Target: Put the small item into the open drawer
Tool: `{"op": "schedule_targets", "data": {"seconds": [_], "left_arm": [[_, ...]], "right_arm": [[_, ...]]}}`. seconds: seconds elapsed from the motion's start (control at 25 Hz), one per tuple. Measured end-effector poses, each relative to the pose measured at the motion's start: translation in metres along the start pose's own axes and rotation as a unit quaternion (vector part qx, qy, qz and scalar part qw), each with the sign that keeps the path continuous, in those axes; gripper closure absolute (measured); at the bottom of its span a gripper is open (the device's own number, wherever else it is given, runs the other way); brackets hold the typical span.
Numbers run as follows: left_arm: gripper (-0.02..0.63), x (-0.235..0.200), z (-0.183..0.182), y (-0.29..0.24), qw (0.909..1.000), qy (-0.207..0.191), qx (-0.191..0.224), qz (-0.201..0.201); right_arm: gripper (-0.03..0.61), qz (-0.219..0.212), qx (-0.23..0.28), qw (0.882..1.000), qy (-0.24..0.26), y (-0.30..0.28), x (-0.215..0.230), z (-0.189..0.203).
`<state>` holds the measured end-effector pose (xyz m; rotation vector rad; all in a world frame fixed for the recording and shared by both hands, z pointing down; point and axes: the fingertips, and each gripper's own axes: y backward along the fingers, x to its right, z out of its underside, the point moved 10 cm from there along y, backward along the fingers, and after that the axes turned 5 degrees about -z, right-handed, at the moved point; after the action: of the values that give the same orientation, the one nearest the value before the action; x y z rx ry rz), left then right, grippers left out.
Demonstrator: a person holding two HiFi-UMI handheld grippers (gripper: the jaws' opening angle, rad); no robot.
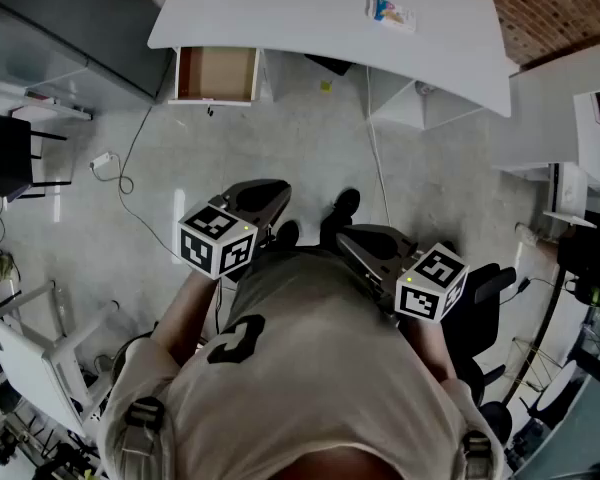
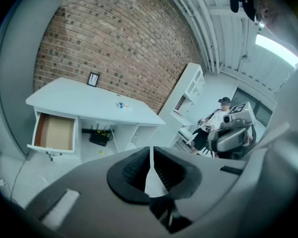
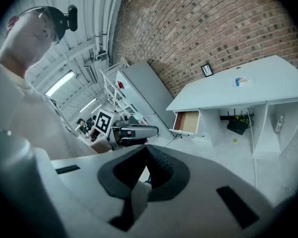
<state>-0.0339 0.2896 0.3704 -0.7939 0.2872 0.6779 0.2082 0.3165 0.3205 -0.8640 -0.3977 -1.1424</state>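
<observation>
The small item (image 1: 390, 12), a little blue-and-white packet, lies on the white desk top (image 1: 310, 8), right of the middle; it also shows in the left gripper view (image 2: 121, 105) and the right gripper view (image 3: 244, 81). The open drawer (image 1: 216, 72) sticks out at the desk's left end, brown inside and empty (image 2: 53, 132) (image 3: 189, 122). Both grippers are held at waist height, well back from the desk. My left gripper (image 1: 270, 190) (image 2: 150, 150) is shut on nothing. My right gripper (image 1: 352, 236) (image 3: 146, 148) is shut too, its pads meeting at the tips.
A grey cabinet (image 1: 70, 18) stands left of the desk. A black chair (image 1: 8, 153) and a floor cable (image 1: 120, 168) lie at the left. A black box (image 2: 99, 136) sits under the desk, a small frame (image 2: 93, 79) on it. A white shelf (image 2: 188, 90) stands at the right.
</observation>
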Motion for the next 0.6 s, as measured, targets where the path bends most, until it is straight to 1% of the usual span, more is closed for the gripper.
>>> {"op": "schedule_targets", "data": {"seconds": [0.12, 0.2, 0.24, 0.32, 0.44, 0.6], "left_arm": [[0.589, -0.041, -0.018, 0.024, 0.9980, -0.011, 0.052, -0.032], [0.590, -0.059, -0.022, 0.039, 0.9961, -0.003, 0.077, -0.044], [0.590, -0.063, -0.020, 0.044, 0.9955, 0.002, 0.082, -0.048], [0.590, -0.066, -0.010, 0.047, 0.9956, 0.005, 0.074, -0.057], [0.591, -0.059, 0.004, 0.037, 0.9963, -0.001, 0.050, -0.071], [0.591, -0.036, 0.013, 0.019, 0.9971, -0.011, 0.024, -0.072]], "right_arm": [[0.574, 0.023, 0.022, 0.999, 0.017, -0.008, 0.002, -0.001], [0.574, 0.028, 0.022, 0.999, 0.014, -0.013, 0.003, 0.003], [0.574, 0.027, 0.017, 0.999, 0.012, -0.016, 0.003, 0.006], [0.574, 0.023, 0.001, 1.000, 0.007, -0.018, 0.001, 0.015], [0.574, 0.015, -0.014, 1.000, -0.006, -0.017, 0.003, 0.029], [0.574, 0.003, -0.007, 0.999, -0.033, 0.001, 0.013, 0.048]]}}
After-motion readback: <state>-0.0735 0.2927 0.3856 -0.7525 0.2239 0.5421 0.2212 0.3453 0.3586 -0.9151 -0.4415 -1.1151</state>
